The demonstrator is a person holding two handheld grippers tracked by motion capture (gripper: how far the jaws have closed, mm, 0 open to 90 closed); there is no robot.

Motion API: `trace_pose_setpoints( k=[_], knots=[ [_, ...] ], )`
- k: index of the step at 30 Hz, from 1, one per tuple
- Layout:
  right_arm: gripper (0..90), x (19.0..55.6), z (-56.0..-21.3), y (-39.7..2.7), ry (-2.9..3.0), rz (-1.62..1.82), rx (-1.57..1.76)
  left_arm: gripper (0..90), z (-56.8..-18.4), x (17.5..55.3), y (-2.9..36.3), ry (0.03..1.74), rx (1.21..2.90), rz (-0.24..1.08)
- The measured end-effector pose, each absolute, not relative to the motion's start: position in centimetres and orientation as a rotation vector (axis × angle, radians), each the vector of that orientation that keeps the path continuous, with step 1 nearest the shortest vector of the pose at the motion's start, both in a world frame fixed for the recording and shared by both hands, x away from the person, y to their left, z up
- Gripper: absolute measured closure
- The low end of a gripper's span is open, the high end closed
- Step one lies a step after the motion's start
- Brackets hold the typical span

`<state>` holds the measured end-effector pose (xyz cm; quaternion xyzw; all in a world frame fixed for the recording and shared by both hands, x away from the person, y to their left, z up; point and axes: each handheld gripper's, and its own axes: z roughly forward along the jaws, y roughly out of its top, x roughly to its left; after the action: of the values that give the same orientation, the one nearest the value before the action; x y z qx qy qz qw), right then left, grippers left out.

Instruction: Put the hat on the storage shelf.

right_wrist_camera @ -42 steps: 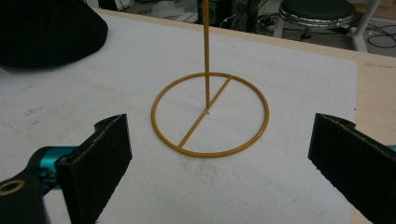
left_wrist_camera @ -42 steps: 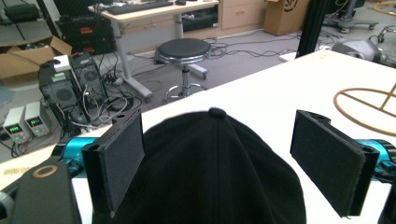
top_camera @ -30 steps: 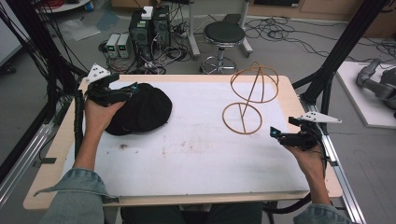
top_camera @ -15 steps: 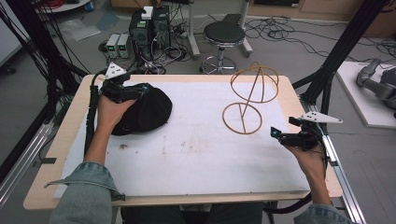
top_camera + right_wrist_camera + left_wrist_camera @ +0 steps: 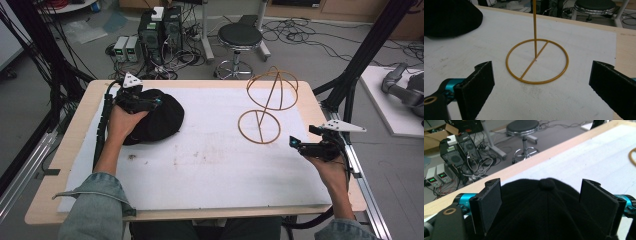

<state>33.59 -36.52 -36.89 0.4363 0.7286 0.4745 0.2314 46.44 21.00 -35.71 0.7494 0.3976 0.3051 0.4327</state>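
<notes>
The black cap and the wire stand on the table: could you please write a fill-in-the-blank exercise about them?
1. The black cap sits between the open jaws of the ____ gripper.
2. The wire stand is ____ in colour.
3. The base of the stand is a ____ with one bar across it.
4. The right gripper is ____, holding nothing.

Missing words: left; yellow; ring; open

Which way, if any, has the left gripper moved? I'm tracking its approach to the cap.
Yes: the left gripper moved toward the table's far edge, onto the black cap.
</notes>
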Motion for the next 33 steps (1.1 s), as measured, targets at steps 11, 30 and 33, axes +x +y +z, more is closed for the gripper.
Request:
trace_pose_setpoints(
  k=[11,30,33],
  knots=[
    [5.7,33.6,-36.9,-36.5,2.006,1.307,1.199,19.3,-36.9,46.8,20.9,1.019,1.916,0.759],
    [5.7,33.6,-36.9,-36.6,2.000,1.313,1.207,56.7,-37.5,46.8,21.3,1.040,1.969,0.670],
    [5.7,33.6,-36.9,-36.6,1.999,1.312,1.211,64.2,-37.5,46.8,21.3,1.039,1.973,0.657]
  ],
)
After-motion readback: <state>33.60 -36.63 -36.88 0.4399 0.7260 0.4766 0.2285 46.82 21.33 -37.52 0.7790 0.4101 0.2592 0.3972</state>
